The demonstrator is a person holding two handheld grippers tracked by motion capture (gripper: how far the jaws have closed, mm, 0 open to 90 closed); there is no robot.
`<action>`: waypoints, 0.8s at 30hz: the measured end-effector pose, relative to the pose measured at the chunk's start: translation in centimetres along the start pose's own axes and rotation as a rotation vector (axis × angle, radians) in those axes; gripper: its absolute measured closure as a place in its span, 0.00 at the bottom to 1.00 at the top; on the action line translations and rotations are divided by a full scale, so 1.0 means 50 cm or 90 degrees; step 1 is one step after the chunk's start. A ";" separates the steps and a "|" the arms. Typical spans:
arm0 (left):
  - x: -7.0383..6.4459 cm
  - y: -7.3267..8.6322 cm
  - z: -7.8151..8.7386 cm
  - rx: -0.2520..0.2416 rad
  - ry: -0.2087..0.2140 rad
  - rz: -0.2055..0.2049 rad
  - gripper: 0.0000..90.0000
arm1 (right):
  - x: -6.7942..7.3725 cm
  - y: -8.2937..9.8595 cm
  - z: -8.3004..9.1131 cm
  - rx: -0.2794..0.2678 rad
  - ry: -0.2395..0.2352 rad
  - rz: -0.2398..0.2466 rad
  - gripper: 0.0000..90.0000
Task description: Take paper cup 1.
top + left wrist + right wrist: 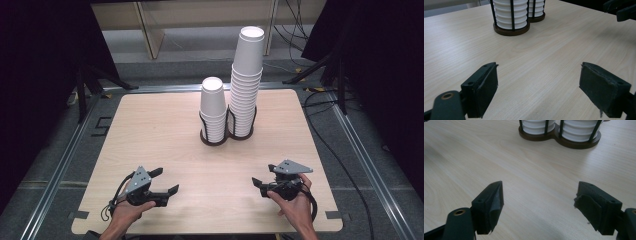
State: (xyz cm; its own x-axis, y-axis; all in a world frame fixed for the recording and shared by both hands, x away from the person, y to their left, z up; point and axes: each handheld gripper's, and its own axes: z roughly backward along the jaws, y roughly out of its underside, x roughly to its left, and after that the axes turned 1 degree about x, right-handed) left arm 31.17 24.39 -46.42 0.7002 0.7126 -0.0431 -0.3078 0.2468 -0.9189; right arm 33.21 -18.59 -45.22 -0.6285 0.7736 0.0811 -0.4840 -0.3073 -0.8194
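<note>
Two stacks of white paper cups stand in a dark double wire holder point(227, 139) at the table's middle back. The short stack point(213, 107) is on the left and the tall stack point(247, 75) on the right. My left gripper point(166, 180) rests low near the front left, open, with nothing between its jaws. My right gripper point(263, 174) sits near the front right, also open and empty. In the left gripper view the open left gripper point(539, 82) faces the short stack point(510, 15). In the right gripper view the right gripper point(539, 200) faces the holder point(559, 138).
The light wooden table point(160, 130) has bare wood between the grippers and the holder. A metal frame point(65, 160) runs around it, with cables point(325, 140) on the floor at the right. The right gripper point(621, 8) shows at the left gripper view's top right.
</note>
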 end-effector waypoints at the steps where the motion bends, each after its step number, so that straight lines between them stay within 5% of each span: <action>1: 0.000 0.000 0.000 0.000 0.000 0.000 0.17 | 0.000 0.000 0.000 0.000 0.000 0.000 0.25; 14: 0.002 0.000 -0.001 0.007 0.002 -0.004 0.16 | -0.006 -0.011 -0.009 -0.016 0.003 0.002 0.24; 15: 0.001 -0.001 0.002 0.016 -0.006 -0.006 0.16 | -0.006 -0.012 -0.012 -0.025 -0.016 -0.019 0.23; 17: 0.001 -0.001 0.002 0.017 -0.005 -0.008 0.16 | -0.009 -0.016 -0.010 -0.020 0.000 -0.003 0.22; 18: 0.002 0.000 0.000 0.010 0.000 -0.007 0.16 | -0.007 -0.018 -0.011 -0.019 -0.003 -0.017 0.22; 24: 0.001 0.000 0.002 0.009 -0.002 -0.001 0.16 | -0.005 -0.042 -0.031 -0.039 -0.019 0.015 0.22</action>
State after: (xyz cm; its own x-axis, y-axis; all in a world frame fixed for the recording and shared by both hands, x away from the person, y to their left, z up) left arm 31.15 24.49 -46.39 0.6988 0.7142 -0.0405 -0.3160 0.2574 -0.9132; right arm 35.36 -17.28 -44.38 -0.6578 0.7493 0.0768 -0.4303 -0.2902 -0.8548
